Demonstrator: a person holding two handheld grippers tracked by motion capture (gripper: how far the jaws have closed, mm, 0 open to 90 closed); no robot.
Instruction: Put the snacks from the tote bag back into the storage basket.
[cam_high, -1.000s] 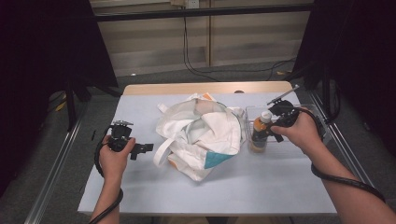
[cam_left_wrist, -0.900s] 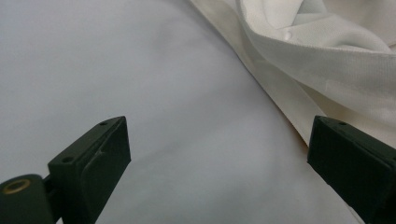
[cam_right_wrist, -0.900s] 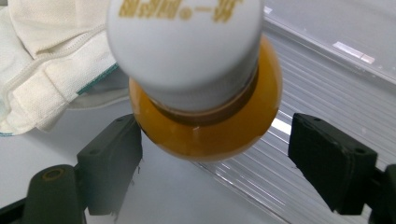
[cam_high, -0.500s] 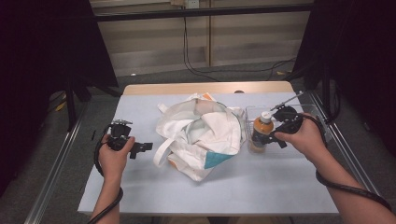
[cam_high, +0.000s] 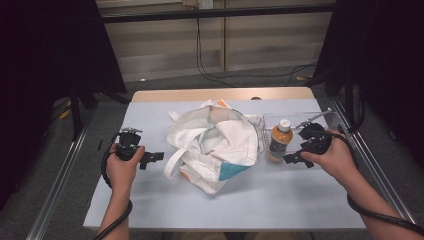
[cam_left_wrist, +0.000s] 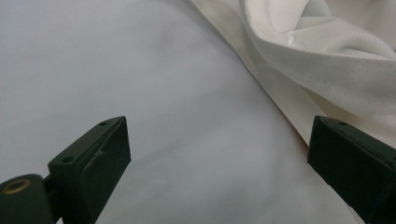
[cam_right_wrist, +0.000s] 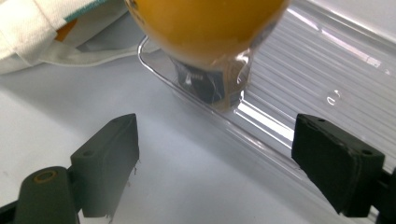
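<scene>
The orange bottle (cam_high: 279, 141) stands upright in the clear tray (cam_high: 320, 120), right of centre in the high view, its long axis vertical. The right gripper (cam_high: 296, 158), jaws spread and holding nothing, sits just right of it, the bottle's base ahead of the jaws. The left gripper (cam_high: 152, 159), also released, waits beside the white bag (cam_high: 215, 145). Pale table cover (cam_high: 280, 200); beyond, probably dark curtains.
</scene>
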